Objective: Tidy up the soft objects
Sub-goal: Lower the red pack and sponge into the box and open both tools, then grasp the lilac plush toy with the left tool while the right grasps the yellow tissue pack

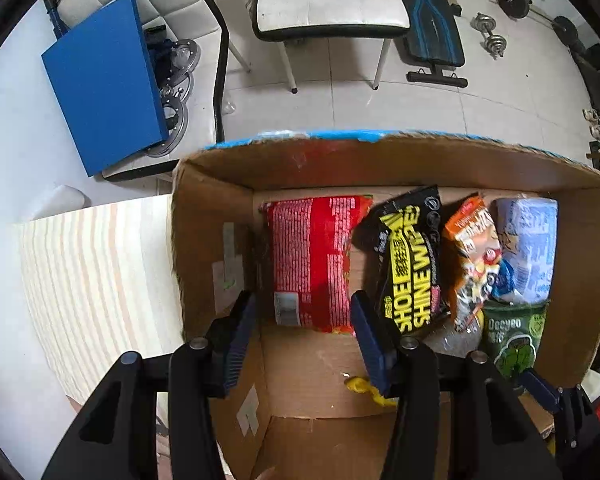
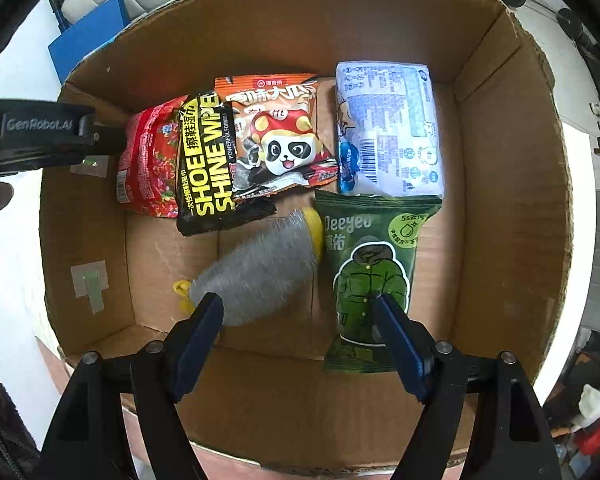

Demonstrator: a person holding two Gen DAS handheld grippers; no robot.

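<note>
Cardboard box point(image 2: 512, 184), contents left to right along the far wall: red packet point(image 2: 148, 160), black shoe-wipe pack point(image 2: 208, 168) lapping over it, orange panda snack bag point(image 2: 284, 136), pale blue tissue pack point(image 2: 388, 128). Nearer row: grey scrub pad point(image 2: 260, 268) with yellow trim, loose on the box floor, and just right of it the green Deeyeo pack point(image 2: 368, 276).

Left gripper point(image 1: 304, 332): tongs apart, empty, inside the box at its left wall, near the red packet's near end.

Right gripper point(image 2: 300, 328): tongs apart, empty, above the near row.

Key relation: the grey pad lies just ahead and left of the right tongs, its long axis slanting from near-left to far-right. Judgement: right hand is nearer; a slight wrist turn would likely square the tongs across it.
</note>
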